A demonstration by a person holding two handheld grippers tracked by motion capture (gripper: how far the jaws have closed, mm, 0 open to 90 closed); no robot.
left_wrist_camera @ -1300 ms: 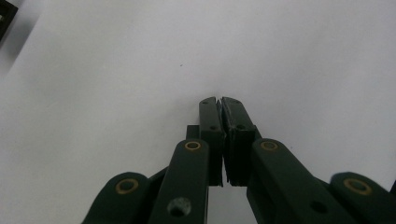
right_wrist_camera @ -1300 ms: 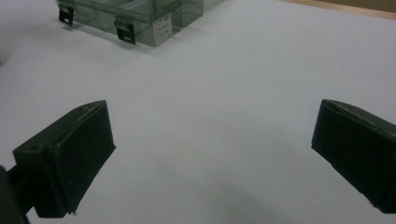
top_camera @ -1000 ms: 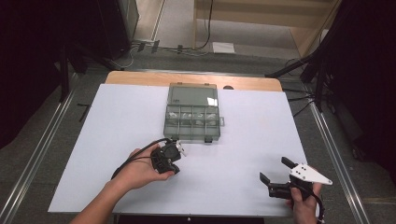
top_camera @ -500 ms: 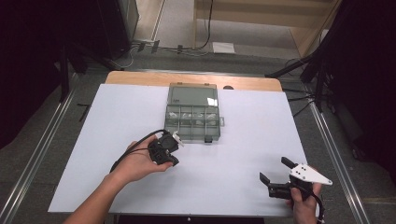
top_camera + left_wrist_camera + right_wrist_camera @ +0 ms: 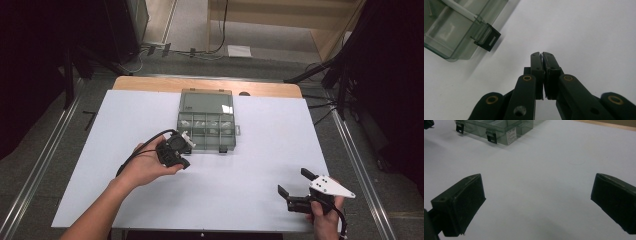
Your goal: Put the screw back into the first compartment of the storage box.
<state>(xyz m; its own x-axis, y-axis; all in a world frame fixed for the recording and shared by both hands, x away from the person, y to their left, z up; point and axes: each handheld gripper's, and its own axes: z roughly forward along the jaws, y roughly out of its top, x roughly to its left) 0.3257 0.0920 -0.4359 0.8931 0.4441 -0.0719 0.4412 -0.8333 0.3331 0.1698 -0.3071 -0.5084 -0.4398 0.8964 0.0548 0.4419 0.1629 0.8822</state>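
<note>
The box [image 5: 206, 120], a clear compartment case, sits at the far middle of the table [image 5: 260, 165], lid down, both black latches [image 5: 487, 40] on its near edge apparently fastened. Small white parts lie in its compartments. The left gripper [image 5: 176, 149] hovers at the box's near left corner, jaws clenched on nothing, tips just short of the left latch. The right gripper [image 5: 292, 192] rests at the near right, well apart, jaws spread and empty. Judging by this, opening has not begun; both latches remain to be undone.
</note>
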